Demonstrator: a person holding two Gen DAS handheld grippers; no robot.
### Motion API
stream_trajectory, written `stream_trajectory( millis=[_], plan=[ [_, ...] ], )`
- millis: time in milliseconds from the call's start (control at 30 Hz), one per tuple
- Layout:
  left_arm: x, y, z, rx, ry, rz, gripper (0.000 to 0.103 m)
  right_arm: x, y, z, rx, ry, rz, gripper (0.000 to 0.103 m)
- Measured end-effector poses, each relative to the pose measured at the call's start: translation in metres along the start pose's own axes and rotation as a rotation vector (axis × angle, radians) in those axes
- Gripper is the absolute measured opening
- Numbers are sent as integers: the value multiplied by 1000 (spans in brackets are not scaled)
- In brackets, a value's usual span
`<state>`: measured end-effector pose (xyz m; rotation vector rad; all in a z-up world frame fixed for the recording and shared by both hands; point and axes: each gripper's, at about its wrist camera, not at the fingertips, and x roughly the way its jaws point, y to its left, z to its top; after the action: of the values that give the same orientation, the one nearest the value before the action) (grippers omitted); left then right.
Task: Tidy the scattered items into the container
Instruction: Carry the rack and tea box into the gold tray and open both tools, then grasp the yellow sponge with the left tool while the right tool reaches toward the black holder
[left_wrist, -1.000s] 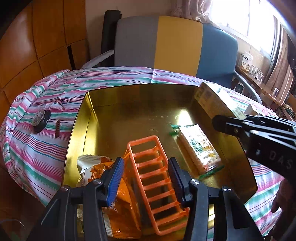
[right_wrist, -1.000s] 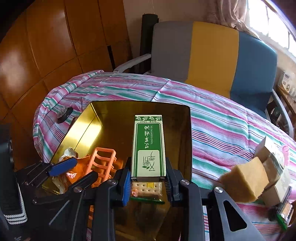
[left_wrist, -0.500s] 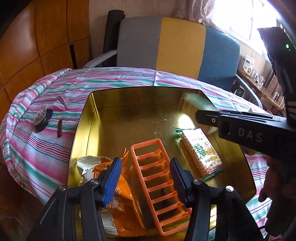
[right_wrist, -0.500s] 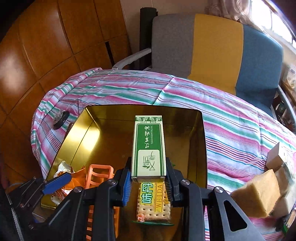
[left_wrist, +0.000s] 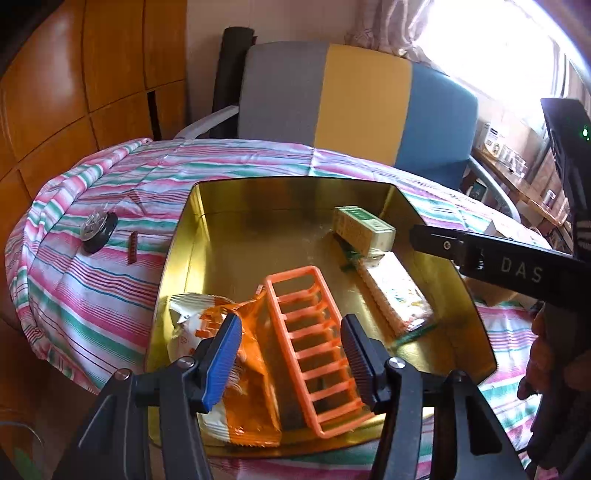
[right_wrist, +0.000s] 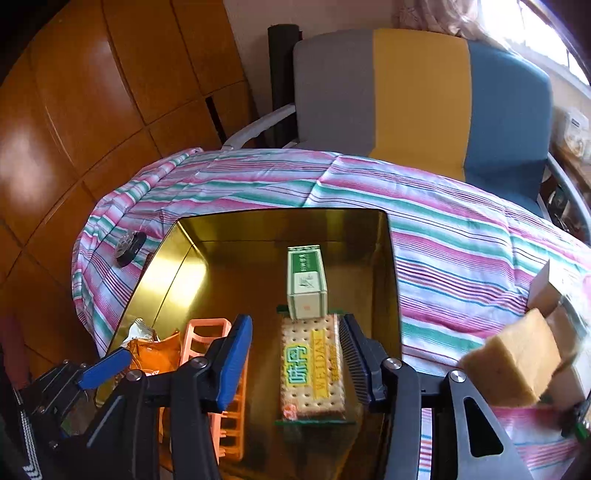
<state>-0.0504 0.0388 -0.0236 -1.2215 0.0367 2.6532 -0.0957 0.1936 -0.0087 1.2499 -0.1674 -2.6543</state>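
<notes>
The green box (right_wrist: 306, 286) lies in the gold tin (right_wrist: 391, 266), at the centre of the right wrist view, its near end on the cracker pack (right_wrist: 312, 369). The right tongs (right_wrist: 295, 363) are released, just below it. The left tongs (left_wrist: 291, 360) gape over the orange rack (left_wrist: 314, 339). The box looks light and stiff; I would hold its long sides.
</notes>
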Motion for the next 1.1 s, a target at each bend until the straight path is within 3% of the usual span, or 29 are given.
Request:
stream_trajectory(
  millis=[233,533,733,800,867,1100],
  plan=[
    [-7,-47,-9,112,5,-125,57,-32,-61,-27,128,-29,-69,64],
    [-8,-147,1,342,17,-285,62,-94,-177,-110,377,-48,-204,65],
    [21,-210,22,477,99,-328,63,-122,-218,-149,441,-56,-264,69],
    [30,-227,27,528,118,-349,68,-124,-227,-155,454,-63,-267,69],
    [39,-239,31,569,132,-353,85,-123,-235,-158,462,-66,-263,70],
    [83,-263,53,636,178,-311,85,-107,-245,-162,475,-50,-233,72]
  ],
)
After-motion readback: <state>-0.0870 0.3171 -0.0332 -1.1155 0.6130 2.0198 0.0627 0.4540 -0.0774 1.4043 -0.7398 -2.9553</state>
